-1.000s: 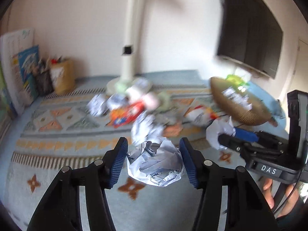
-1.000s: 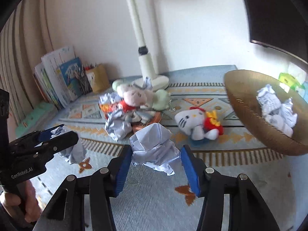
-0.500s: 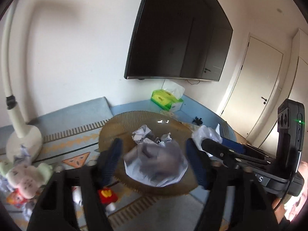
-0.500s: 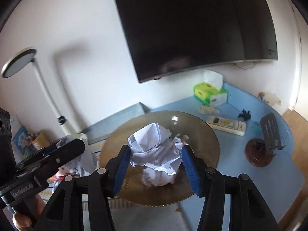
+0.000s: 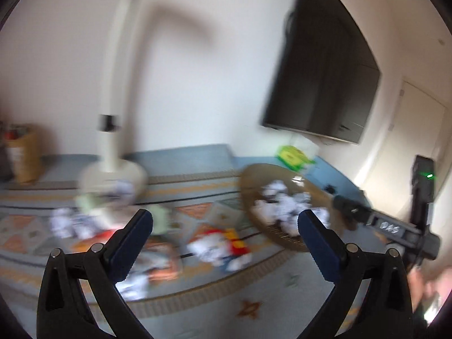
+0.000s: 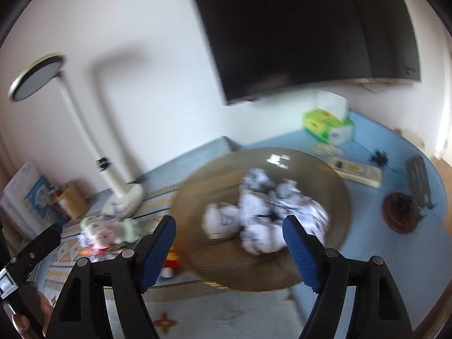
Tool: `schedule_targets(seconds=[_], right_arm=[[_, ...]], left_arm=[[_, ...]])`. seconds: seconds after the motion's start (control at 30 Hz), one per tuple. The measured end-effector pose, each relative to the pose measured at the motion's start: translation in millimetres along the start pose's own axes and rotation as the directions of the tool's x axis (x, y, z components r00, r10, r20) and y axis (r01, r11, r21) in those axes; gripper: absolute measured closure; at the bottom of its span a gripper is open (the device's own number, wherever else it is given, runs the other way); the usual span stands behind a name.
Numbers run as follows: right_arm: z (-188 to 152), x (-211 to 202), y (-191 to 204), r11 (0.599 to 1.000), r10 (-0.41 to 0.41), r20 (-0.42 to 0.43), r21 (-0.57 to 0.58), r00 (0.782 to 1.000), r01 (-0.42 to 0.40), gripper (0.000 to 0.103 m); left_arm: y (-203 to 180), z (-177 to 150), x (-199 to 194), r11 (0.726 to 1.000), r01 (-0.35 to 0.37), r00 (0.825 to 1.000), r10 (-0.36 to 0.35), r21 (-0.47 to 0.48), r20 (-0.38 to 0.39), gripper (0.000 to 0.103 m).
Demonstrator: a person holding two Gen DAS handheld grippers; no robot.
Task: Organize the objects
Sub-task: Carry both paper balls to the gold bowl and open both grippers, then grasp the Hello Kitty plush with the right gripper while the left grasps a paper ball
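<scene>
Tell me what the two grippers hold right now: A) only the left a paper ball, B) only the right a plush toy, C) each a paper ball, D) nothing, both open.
D: the left gripper and the right gripper both stand wide open with nothing between the fingers, and the crumpled paper balls lie in the woven basket.

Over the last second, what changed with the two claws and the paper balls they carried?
Both claws let go. The left claw and right claw, each shut on a crumpled paper ball a second ago, now stand open and empty. The paper balls now lie heaped in the woven basket. The plush toys and lamp remain on the patterned mat.
</scene>
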State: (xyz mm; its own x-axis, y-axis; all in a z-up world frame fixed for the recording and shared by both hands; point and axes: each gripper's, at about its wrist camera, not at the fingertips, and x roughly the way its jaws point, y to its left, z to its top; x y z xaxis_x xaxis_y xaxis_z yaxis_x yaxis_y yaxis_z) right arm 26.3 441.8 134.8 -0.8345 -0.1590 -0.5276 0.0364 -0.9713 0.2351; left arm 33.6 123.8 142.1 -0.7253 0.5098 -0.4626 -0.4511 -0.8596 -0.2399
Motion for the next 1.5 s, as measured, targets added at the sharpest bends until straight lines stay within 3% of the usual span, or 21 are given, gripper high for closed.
schedule_targets(seconds=[0.07,0.13,0.27,0.33,0.5,0.53,0.73,0.9,1.0,1.07,1.23,1.37,1.5], right_arm=[[-5.6,-4.7,29.2,0.997,0.059,0.021,-0.045,0.998,-0.058,0.027],[-19.0,-1.9,56.4,0.990,0.113,0.028,-0.091,0.993,-0.110,0.027],[-57.4,28.2,88.9,0.979,0.165,-0.066,-0.110,0.984,-0.172,0.027],[-79.8,46.6,99.6,0.969,0.192,-0.108,-0.134,0.976,-0.205,0.027],[-111.7,83.5,100.6,0.977,0.152,-0.200,-0.119,0.968,-0.178,0.027],[-109.9,85.7,98.2,0.980,0.146,-0.203,-0.104,0.968,-0.170,0.027],[-102.0,91.3,74.0,0.990,0.136,-0.202,0.008,0.970,-0.138,0.026],[-100.9,86.7,76.4,0.992,0.121,-0.188,-0.017,0.975,-0.127,0.026],[-98.2,100.7,79.4,0.997,0.070,-0.254,-0.025,0.965,-0.079,0.026],[-94.3,116.8,76.9,0.997,0.067,-0.309,-0.005,0.949,-0.072,0.026],[-73.6,141.1,87.7,0.997,0.015,-0.335,-0.072,0.942,-0.041,0.026],[-71.4,158.1,94.2,0.990,-0.056,-0.328,-0.139,0.943,0.011,0.025],[-78.0,170.0,88.0,0.991,-0.052,-0.350,-0.131,0.935,0.006,0.027]], left_arm=[[27.3,-10.6,-26.3,0.995,-0.093,0.995,0.093,-0.023,0.028,0.001],[60.3,-28.4,-41.8,0.985,-0.164,0.986,0.164,-0.053,0.008,0.001],[109.2,-68.3,-32.0,0.961,-0.240,0.968,0.227,-0.136,-0.104,0.001],[121.1,-84.2,-25.5,0.955,-0.258,0.963,0.242,-0.144,-0.119,0.001],[130.7,-105.1,-14.9,0.944,-0.305,0.948,0.288,-0.124,-0.137,0.001],[131.9,-104.7,-10.7,0.940,-0.319,0.940,0.297,-0.123,-0.165,0.001],[120.1,-105.8,-10.3,0.945,-0.318,0.939,0.304,-0.070,-0.159,0.001],[107.4,-107.2,-7.2,0.938,-0.348,0.926,0.344,0.004,-0.154,0.001],[103.6,-105.8,-2.6,0.943,-0.330,0.928,0.331,0.038,-0.172,0.001],[101.7,-97.6,6.0,0.967,-0.247,0.944,0.254,0.062,-0.210,0.001],[98.1,-72.9,40.5,0.995,-0.089,0.949,0.101,0.054,-0.298,0.001],[92.9,-78.4,75.9,0.987,-0.112,0.925,0.146,0.116,-0.350,0.001],[91.0,-78.4,82.5,0.988,-0.115,0.935,0.142,0.100,-0.325,0.004]])
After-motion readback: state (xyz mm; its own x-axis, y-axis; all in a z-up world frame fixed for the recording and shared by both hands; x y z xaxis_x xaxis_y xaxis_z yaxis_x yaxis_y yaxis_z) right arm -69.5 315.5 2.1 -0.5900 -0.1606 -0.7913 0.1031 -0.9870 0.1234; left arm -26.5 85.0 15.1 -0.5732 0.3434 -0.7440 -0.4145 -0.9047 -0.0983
